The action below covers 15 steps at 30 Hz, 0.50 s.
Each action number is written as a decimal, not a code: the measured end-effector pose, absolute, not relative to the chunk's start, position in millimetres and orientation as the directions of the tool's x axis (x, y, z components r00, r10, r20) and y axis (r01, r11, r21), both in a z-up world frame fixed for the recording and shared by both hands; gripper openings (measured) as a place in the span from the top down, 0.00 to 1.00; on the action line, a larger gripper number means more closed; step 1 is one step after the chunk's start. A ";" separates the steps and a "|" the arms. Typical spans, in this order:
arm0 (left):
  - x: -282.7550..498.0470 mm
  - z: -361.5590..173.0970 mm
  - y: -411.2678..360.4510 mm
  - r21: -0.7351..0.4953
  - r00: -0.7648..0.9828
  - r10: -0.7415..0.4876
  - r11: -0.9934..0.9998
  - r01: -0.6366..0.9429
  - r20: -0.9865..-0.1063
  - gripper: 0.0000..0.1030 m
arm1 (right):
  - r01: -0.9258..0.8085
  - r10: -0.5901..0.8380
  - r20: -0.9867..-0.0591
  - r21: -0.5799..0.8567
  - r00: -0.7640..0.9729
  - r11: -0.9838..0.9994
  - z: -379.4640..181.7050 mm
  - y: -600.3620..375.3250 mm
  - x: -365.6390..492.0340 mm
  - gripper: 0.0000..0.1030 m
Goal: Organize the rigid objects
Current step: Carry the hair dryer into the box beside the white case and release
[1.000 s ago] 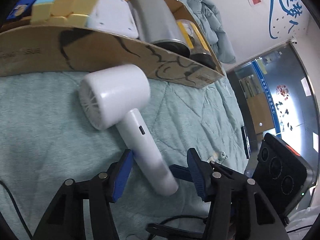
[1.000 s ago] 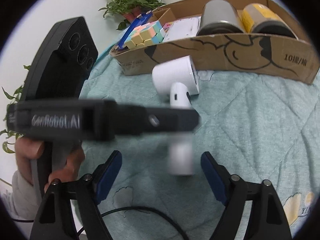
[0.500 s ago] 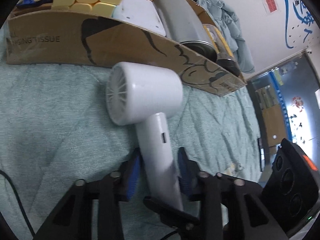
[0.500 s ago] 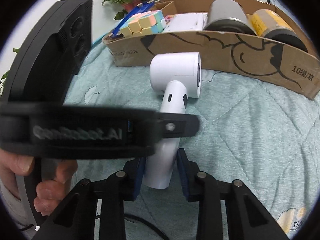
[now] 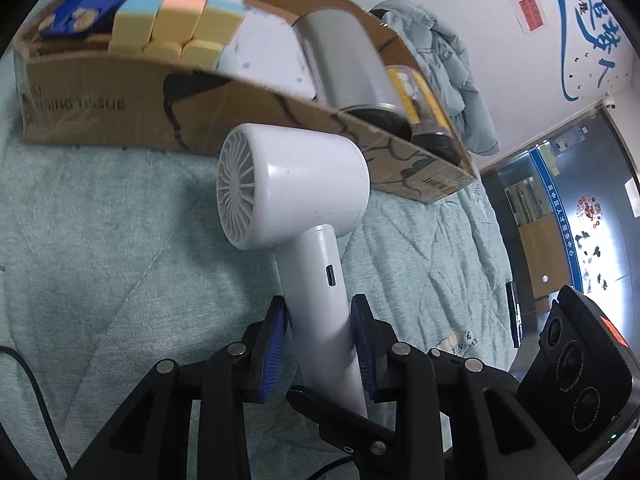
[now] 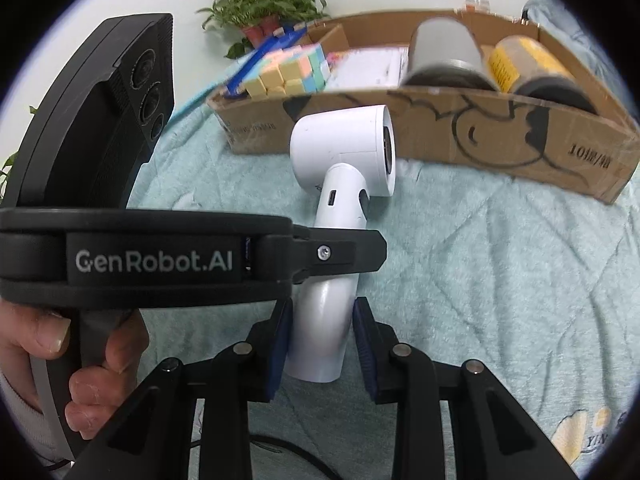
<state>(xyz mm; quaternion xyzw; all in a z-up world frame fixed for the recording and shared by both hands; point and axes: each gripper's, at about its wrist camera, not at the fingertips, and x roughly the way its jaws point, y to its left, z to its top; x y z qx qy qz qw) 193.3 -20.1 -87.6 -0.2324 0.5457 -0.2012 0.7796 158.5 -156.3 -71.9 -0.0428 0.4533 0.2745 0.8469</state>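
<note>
Gripping from both sides now: the left gripper (image 5: 320,340) has its blue pads pressed on the white handle of the hair dryer (image 5: 296,188), and the right gripper (image 6: 320,344) is clamped on the same handle nearer its butt end, right behind the left one. Both pairs of jaws are clenched on that handle, nothing loose about either.

The dryer sits on the pale green quilt (image 5: 100,240), head toward the cardboard box (image 5: 248,120) and close in front of its wall, with the handle slanting back to the grippers. Whether the head has left the quilt, I can't tell.

That's a hard plastic shell, stiff, so it won't give under the pads, but it looks smooth and glossy, so I'd expect it to be slippery. The bulky head looks like where the weight is, and they're holding the far end of the handle, so it will probably want to droop or twist nose-down. Two grips in line should help hold it; closer to the head would be steadier.

The box already holds a pastel cube puzzle (image 5: 180,20), a grey can (image 5: 344,64) and a yellow jar (image 6: 528,60), so free room looks tight.
</note>
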 end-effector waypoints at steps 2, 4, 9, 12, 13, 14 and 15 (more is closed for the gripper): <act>192.4 -74.4 -19.6 -0.573 0.349 -0.561 0.816 0.080 -0.751 0.71 | -0.511 0.438 -0.767 0.169 0.469 0.843 -65.1 -157.8 154.6 0.71; 192.4 -62.4 -19.3 -0.560 0.368 -0.551 0.823 0.094 -0.749 0.72 | -0.520 0.451 -0.742 0.162 0.496 0.839 -58.0 -158.8 151.6 0.71; 200.6 -29.3 -20.0 -0.502 0.435 -0.509 0.853 0.141 -0.743 0.72 | -0.527 0.467 -0.688 0.142 0.556 0.838 -41.2 -154.9 160.1 0.72; 209.6 -13.3 -17.5 -0.489 0.464 -0.500 0.859 0.154 -0.732 0.72 | -0.524 0.480 -0.669 0.156 0.568 0.837 -30.7 -153.0 169.7 0.72; 212.6 -8.7 -16.9 -0.488 0.470 -0.500 0.859 0.158 -0.728 0.72 | -0.526 0.480 -0.661 0.150 0.577 0.837 -28.0 -151.1 172.2 0.72; 215.7 -3.6 -14.8 -0.487 0.477 -0.501 0.858 0.164 -0.722 0.72 | -0.528 0.482 -0.653 0.145 0.585 0.837 -26.0 -149.1 174.7 0.72; 219.2 1.9 -13.0 -0.486 0.486 -0.502 0.857 0.172 -0.715 0.72 | -0.530 0.484 -0.644 0.140 0.593 0.836 -22.8 -148.8 177.2 0.72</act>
